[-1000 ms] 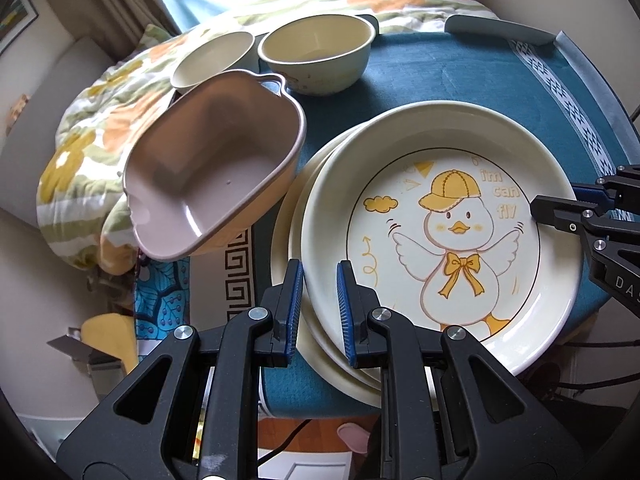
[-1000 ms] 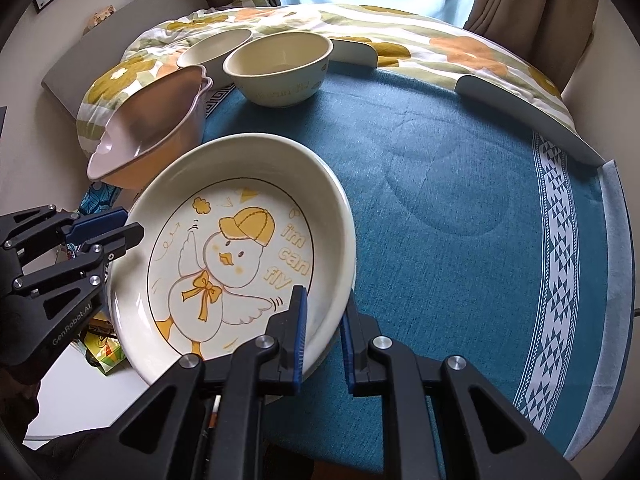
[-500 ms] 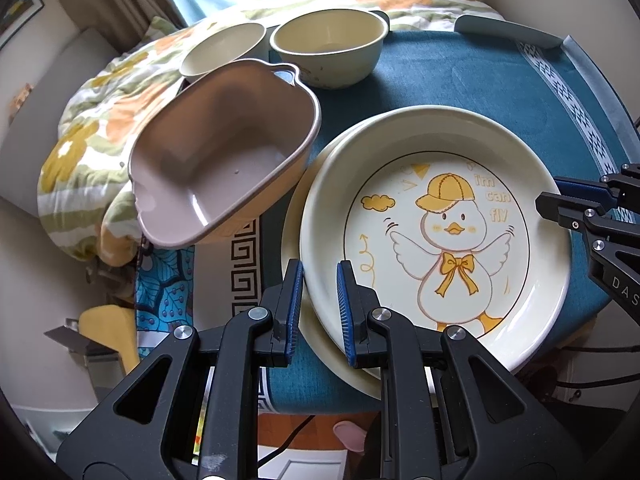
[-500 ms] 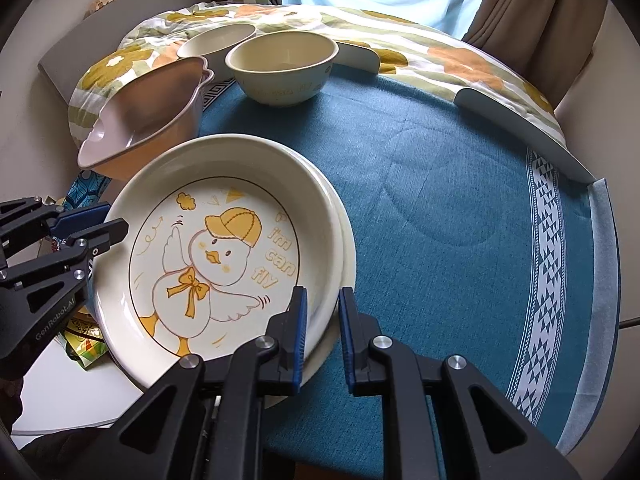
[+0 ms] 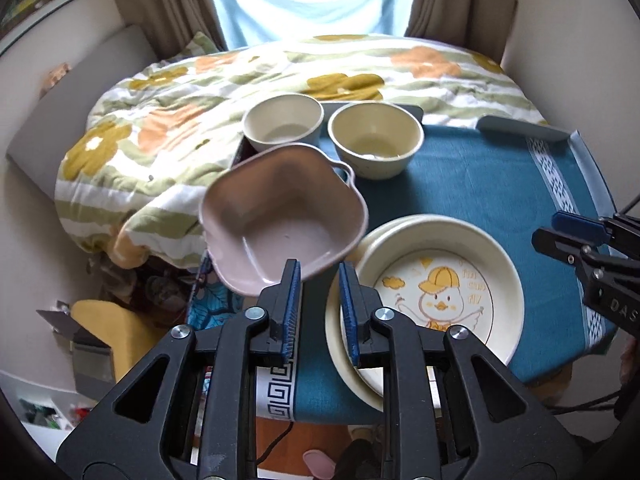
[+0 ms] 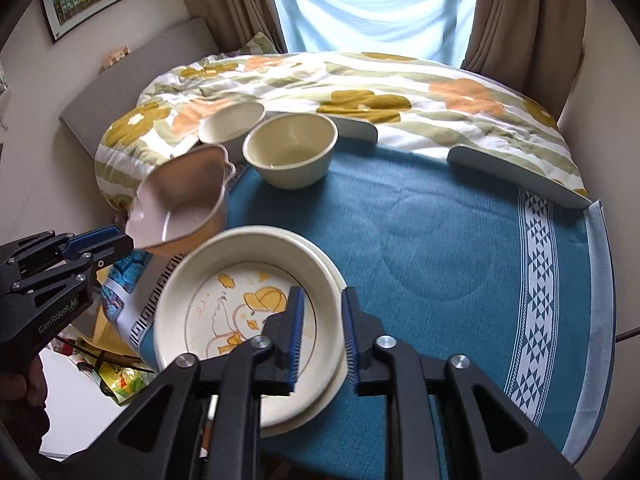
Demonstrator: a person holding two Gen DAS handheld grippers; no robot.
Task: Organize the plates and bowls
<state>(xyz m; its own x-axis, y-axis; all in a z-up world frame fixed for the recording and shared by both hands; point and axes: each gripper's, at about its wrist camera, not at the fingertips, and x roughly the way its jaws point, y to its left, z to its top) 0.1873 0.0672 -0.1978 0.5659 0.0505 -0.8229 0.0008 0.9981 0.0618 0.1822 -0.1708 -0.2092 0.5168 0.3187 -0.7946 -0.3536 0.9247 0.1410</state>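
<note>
Duck plate (image 5: 440,280) sits nested on a second plate at the table's (image 6: 440,240) near edge. Likely rigid, glazed, slippery, breakable; grip by the rim. Count: two plates, three bowls; the pink bowl (image 5: 280,216) lies beside the plate. Left claw (image 5: 319,308) and right claw (image 6: 322,332) have just been opening, nothing between them.

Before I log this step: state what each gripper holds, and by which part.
Nothing is held. Left gripper and right gripper: jaws have just been opening, standing clear above the duck plate.
</note>
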